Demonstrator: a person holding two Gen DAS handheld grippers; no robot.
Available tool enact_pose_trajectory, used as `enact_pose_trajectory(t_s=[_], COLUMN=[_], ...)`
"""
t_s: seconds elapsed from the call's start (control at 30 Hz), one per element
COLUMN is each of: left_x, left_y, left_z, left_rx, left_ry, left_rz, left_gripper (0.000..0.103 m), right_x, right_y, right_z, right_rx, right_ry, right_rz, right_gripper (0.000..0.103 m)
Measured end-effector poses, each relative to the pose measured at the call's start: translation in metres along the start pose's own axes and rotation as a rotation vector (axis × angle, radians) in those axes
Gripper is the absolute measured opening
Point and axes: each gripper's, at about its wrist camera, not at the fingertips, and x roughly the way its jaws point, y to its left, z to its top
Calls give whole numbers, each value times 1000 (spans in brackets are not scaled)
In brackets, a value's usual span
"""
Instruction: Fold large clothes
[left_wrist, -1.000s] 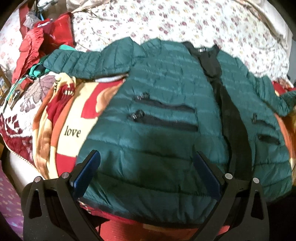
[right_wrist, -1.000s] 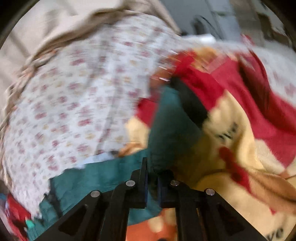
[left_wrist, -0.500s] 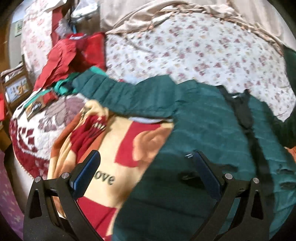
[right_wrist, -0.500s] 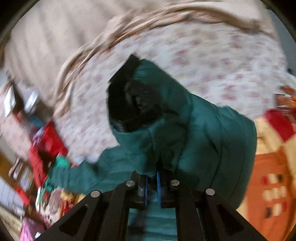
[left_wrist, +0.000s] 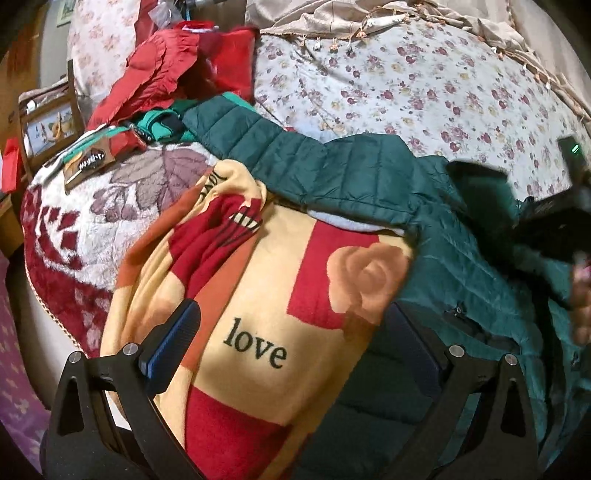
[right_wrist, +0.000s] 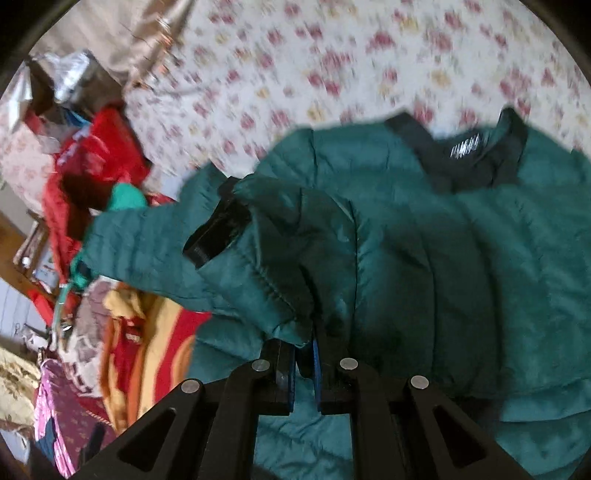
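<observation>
Right gripper (right_wrist: 303, 363) clamped on the sleeve of the green puffer jacket (right_wrist: 424, 266); left gripper (left_wrist: 295, 345) spread wide and empty.

The right gripper pinched the sleeve's cuff end, draped across the jacket's body below its black collar (right_wrist: 476, 155). The left gripper hovered over the "love" blanket (left_wrist: 258, 332), its right finger above the jacket's hem edge. The jacket lay across the bed, over the blanket and the floral sheet (left_wrist: 424, 85), its other sleeve reaching toward red clothes (left_wrist: 166, 70) at the bed's far left corner.
</observation>
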Motion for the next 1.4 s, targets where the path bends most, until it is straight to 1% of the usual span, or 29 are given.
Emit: enact_pose_trajectory(t_s=[0.1, 0.2, 0.23, 0.27, 0.3, 0.33, 0.37, 0.47, 0.53, 0.63, 0.73, 0.77, 0.87, 0.93, 1.03, 1.13, 1.2, 1.23, 1.3, 1.33, 1.37, 1.4], left_x=[1, 3, 4, 5, 5, 6, 6, 5, 4, 1, -7, -9, -11, -9, 4, 37, 58, 74, 97, 108, 124, 136], left_y=[-2, -3, -4, -4, -5, -6, -7, -10, -11, -9, 1, 6, 21, 30, 51, 81, 95, 104, 117, 123, 131, 137], left_z=[-1, -1, -1, -1, -1, -2, -2, -4, -5, -5, 1, 7, 26, 40, 72, 115, 137, 153, 171, 178, 187, 191], left_rx=[9, 15, 17, 18, 20, 23, 26, 32, 38, 38, -13, -33, -84, -96, -109, -158, -177, -185, -200, -211, -238, -259], left_ry=[3, 11, 16, 19, 22, 24, 23, 15, 11, 20, 28, 32, 23, 13, 22, 61, 88, 104, 128, 142, 171, 196], left_rz=[-2, -1, -1, 0, 1, 4, 8, 18, 25, 22, 6, 2, 8, 24, 34, 29, 17, 11, -3, -14, -34, -49], left_gripper=[101, 101, 101, 101, 101, 101, 101, 101, 101, 101, 101, 101, 101, 101, 101, 101, 101, 101, 101, 97, 89, 86], right_x=[21, 29, 28, 26, 22, 16, 6, -25, -46, -75, -95, -100, -102, -102, -95, -84, -75, -71, -64, -62, -60, -58], right_y=[-5, -4, -3, 0, 3, 6, 10, 19, 18, 7, -7, -12, -20, -25, -30, -35, -39, -42, -46, -48, -49, -51], right_z=[-7, -11, -11, -10, -9, -9, -11, -22, -34, -60, -86, -97, -112, -121, -127, -128, -130, -130, -132, -133, -133, -133], right_rx=[24, -6, -19, -31, -41, -53, -70, -120, -138, -140, -144, -148, -159, -164, -164, -149, -130, -119, -103, -97, -94, -92], right_ry=[32, 38, 40, 46, 52, 50, 37, -14, -39, -63, -80, -87, -102, -113, -120, -115, -113, -112, -118, -125, -133, -138], right_rz=[-46, -97, -101, -104, -108, -110, -105, -102, -106, -102, -87, -91, -92, -83, -57, -29, -10, -1, 12, 17, 21, 24], right_gripper=[7, 12, 17, 24, 28, 34, 37, 38, 38, 38, 38, 38, 38, 38, 38, 38, 38, 38, 38, 38, 38, 38])
